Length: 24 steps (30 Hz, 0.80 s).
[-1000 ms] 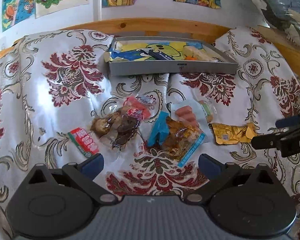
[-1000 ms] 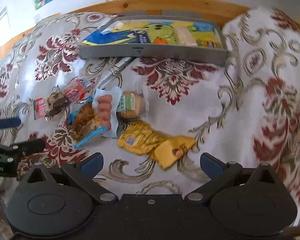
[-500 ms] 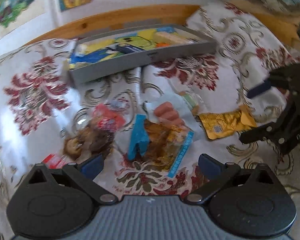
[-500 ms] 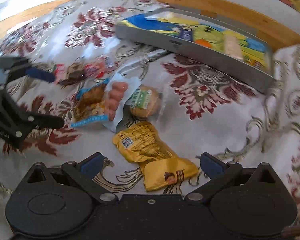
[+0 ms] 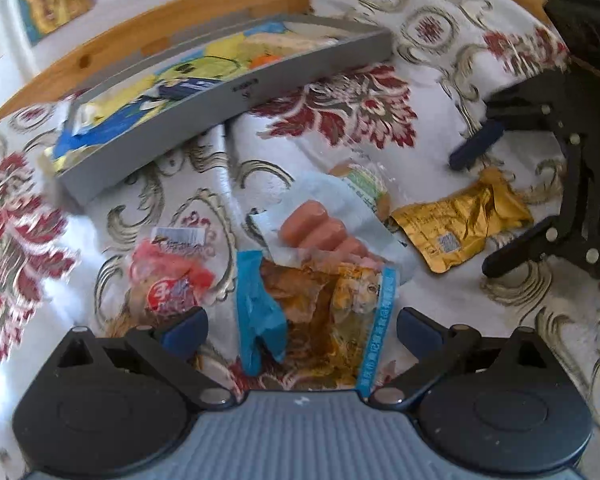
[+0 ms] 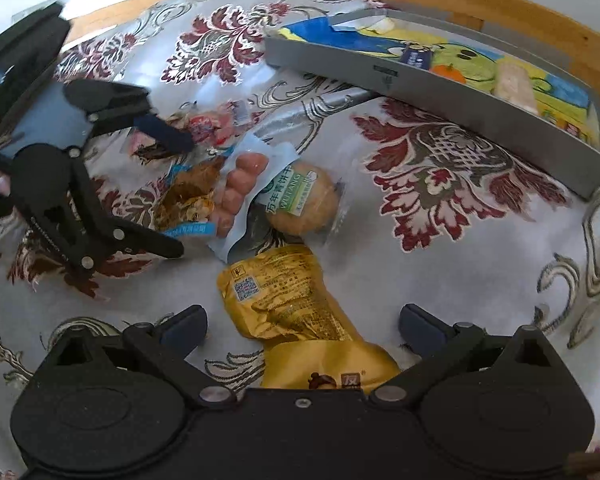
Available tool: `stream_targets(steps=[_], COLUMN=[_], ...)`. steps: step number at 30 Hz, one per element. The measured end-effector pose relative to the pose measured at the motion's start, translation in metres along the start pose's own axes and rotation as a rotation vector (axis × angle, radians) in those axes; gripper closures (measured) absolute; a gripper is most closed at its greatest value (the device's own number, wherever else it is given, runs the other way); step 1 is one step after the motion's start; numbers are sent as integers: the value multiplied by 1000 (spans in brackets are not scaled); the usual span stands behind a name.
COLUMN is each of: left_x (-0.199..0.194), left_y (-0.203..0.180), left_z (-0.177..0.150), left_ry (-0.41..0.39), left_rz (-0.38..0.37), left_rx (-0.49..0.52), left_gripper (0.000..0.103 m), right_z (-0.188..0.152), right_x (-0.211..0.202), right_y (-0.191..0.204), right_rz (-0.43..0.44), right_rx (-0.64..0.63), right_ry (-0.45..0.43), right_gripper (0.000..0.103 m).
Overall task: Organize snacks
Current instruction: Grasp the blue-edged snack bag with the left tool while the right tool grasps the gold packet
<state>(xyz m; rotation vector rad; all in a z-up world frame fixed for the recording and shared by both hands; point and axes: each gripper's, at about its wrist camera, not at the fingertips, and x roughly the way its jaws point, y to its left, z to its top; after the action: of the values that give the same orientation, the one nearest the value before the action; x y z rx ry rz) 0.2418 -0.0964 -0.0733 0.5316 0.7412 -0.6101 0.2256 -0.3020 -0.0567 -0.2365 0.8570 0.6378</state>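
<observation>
Left tool [image 5: 302, 326]: fingers spread wide, nothing between them, low over the blue-edged snack pack [image 5: 324, 312] of brown pieces. In the right wrist view the same tool [image 6: 176, 192] reaches in from the left, one fingertip [image 6: 168, 136] over the red-labelled packet [image 6: 208, 124], the other near the blue-edged pack [image 6: 188, 204].

Right tool [image 6: 302, 326]: also spread apart, holding nothing, straddling the near end of the yellow foil packet [image 6: 284, 312] (whether a pad touches it, cannot tell). From the left wrist view it [image 5: 476, 208] comes in from the right, fingers to either side of that gold packet [image 5: 460, 220].

Snacks lie loose on a glossy floral cloth [image 6: 460, 264], clustered together. Sausage pack [image 6: 240, 188], pale blue wrapper, overlaps the blue-edged pack; round biscuit in clear wrap with green label [image 6: 304, 200] sits just beside the sausages; yellow foil packet below both, touching or nearly so.

Grey tray [image 6: 440, 92] at the far side against a wooden rail [image 6: 480, 4], already holding a colourful cartoon-printed pack and a pale oblong item [image 6: 512, 84]. Tray well apart from the loose pile.

Left view is motion-blurred.
</observation>
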Motion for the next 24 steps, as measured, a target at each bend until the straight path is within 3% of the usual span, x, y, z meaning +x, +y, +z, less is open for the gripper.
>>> stream_targets(steps=[5, 11, 24], left_x=[10, 17, 10], left_y=[0, 9, 8], left_z=[7, 11, 10], left_ry=[15, 33, 48], left_rz=[-46, -89, -45], left_rx=[77, 21, -68], left_gripper=[1, 4, 34], right_z=[0, -2, 2], right_x=[5, 2, 5], right_y=[1, 0, 10], right_rz=[-3, 19, 15], right_rx=[-39, -51, 2], right_ry=[8, 16, 29], right_gripper=[1, 7, 41])
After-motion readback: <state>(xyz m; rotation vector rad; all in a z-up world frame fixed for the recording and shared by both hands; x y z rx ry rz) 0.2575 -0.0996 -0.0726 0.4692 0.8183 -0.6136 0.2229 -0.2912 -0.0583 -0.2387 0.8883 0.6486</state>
